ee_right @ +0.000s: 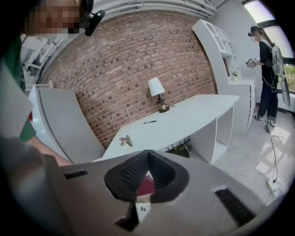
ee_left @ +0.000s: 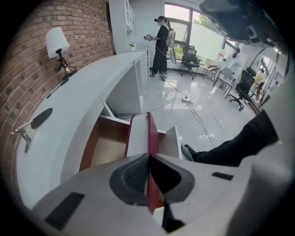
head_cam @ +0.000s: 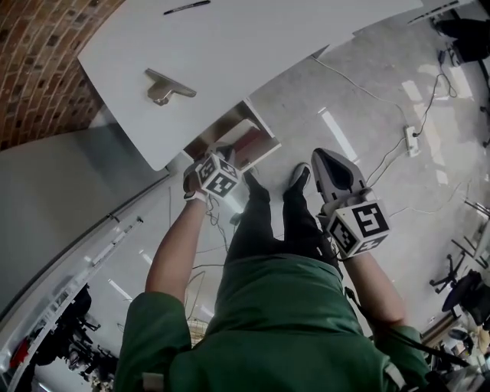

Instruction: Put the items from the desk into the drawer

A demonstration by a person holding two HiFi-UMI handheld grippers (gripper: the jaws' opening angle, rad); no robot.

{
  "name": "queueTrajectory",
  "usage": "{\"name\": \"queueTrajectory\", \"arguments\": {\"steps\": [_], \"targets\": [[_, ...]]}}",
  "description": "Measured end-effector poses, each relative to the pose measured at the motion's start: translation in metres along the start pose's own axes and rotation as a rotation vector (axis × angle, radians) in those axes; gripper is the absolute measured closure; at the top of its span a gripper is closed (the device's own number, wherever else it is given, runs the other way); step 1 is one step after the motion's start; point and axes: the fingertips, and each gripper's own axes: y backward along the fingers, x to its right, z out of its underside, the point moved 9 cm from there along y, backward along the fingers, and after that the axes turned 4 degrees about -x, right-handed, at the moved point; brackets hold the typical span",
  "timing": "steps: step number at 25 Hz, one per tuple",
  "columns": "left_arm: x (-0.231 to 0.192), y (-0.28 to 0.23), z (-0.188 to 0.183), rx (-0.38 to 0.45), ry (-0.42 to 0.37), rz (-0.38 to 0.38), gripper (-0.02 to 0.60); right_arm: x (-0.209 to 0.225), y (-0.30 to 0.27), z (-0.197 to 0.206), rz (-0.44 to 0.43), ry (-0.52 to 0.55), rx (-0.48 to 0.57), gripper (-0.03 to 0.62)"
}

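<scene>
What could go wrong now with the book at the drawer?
The book is pinched edge-on in the left gripper, so it may slip or swing. It hangs close to a wall of the drawer and might catch there. A cable lies on the floor near the feet, a possible trip.

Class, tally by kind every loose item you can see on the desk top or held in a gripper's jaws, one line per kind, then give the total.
Lamp: 1
Pen: 1
Metal desk tool: 1
Red book, clamped in the left gripper: 1
Total: 4
</scene>
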Motion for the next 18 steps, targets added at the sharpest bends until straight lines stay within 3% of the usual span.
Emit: {"name": "queueTrajectory", "arguments": {"steps": [7, 12, 18], "targets": [[-0.005, -0.049, 0.008, -0.045, -0.029, 0.050, 0.569, 0.010, -0.004, 0.017, 0.044, -0.015, -0.044, 0.591], [-0.023, -0.080, 0.014, -0.082, 0.032, 0.062, 0.569, 0.022, -0.010, 0.034, 0.061, -0.011, -0.074, 0.591], [-0.048, -0.100, 0.016, -0.133, 0.037, -0.029, 0.568, 0.023, -0.016, 0.046, 0.062, -0.020, -0.103, 0.591]]}}
